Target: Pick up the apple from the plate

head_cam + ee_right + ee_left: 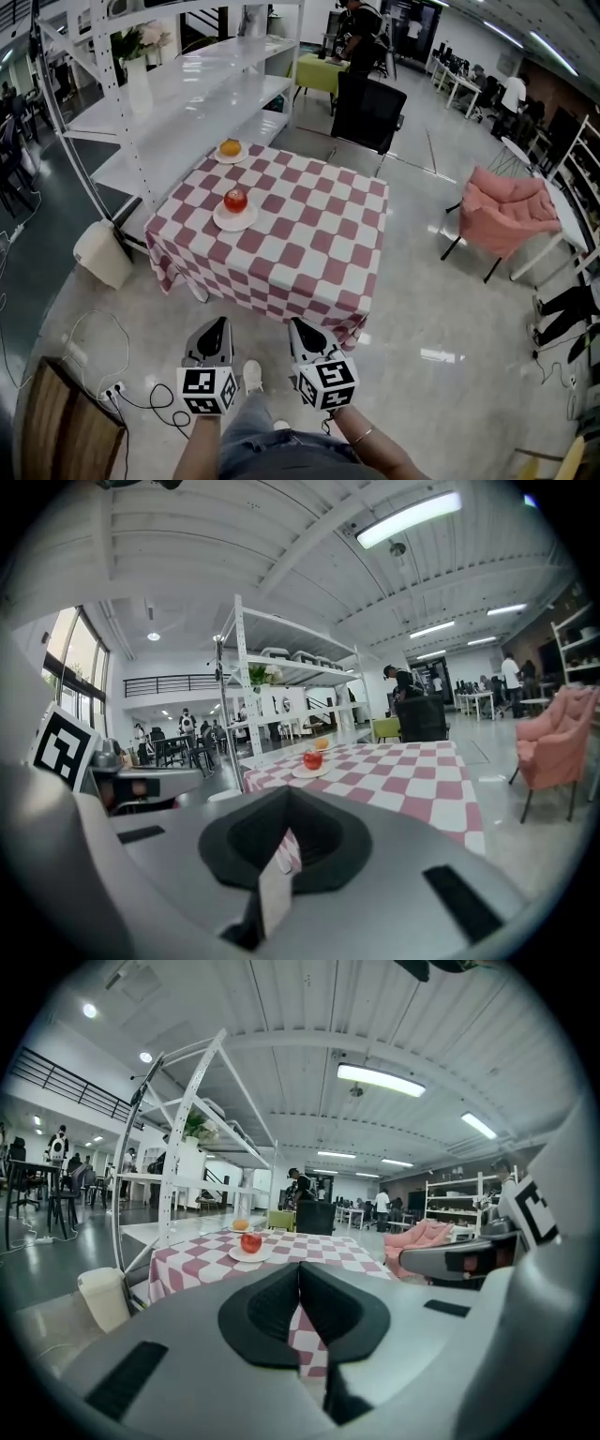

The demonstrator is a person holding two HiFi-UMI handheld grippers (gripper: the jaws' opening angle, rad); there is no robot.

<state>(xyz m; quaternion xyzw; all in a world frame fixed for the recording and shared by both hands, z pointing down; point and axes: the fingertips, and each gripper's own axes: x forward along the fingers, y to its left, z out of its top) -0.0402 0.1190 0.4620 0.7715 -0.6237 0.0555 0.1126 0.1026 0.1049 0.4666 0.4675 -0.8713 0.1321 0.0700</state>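
A red apple (235, 200) sits on a white plate (234, 221) on the left part of a red-and-white checked table (309, 244). Both grippers are held low, short of the table's near edge, and point toward it. My left gripper (220, 322) is shut and holds nothing, and so is my right gripper (294, 322) beside it. In the left gripper view the apple (250, 1242) stands far ahead above the shut jaws (299, 1267). The right gripper view shows the apple (312, 759) ahead, slightly right of its shut jaws (287, 794).
An orange (231, 147) on a second plate lies at the table's far left corner. A white shelving rack (187, 84) stands left of the table, a black chair (367, 111) behind it, a pink chair (506, 211) to the right. A white bin (103, 253) and cables (94, 347) are on the floor at left.
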